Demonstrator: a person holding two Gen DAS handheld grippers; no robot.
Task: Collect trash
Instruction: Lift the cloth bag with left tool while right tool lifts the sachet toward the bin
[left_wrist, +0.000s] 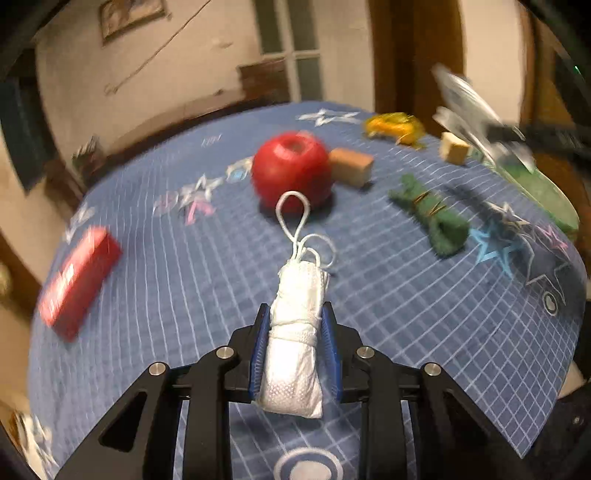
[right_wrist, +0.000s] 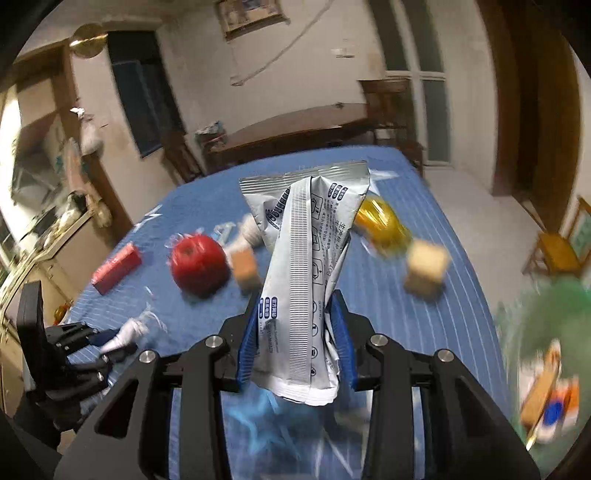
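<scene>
Already both claws grip trash above the blue worktop (left_wrist: 369, 266): left claw (left_wrist: 295, 325) pinches a white mesh bundle (left_wrist: 295, 332), right claw (right_wrist: 295, 325) a silver wrapper (right_wrist: 306, 258). Next, probably, comes carrying both to the green bin (right_wrist: 546, 317) at right.

1. Desk (left_wrist: 369, 295) draped in a blue grid-patterned cloth printed with stars.
2. Red apple (left_wrist: 291, 171) near the middle, a tan block (left_wrist: 351, 166) just beside it.
3. Red box (left_wrist: 79, 282) lying towards the left edge.
4. Green rolled bundle (left_wrist: 430, 214) on the right.
5. Yellow crumpled wrapper (left_wrist: 395, 127) and a second pale block (left_wrist: 454, 147) at the far side.
6. Green bin (left_wrist: 543, 192) at the right edge, blurred.
</scene>
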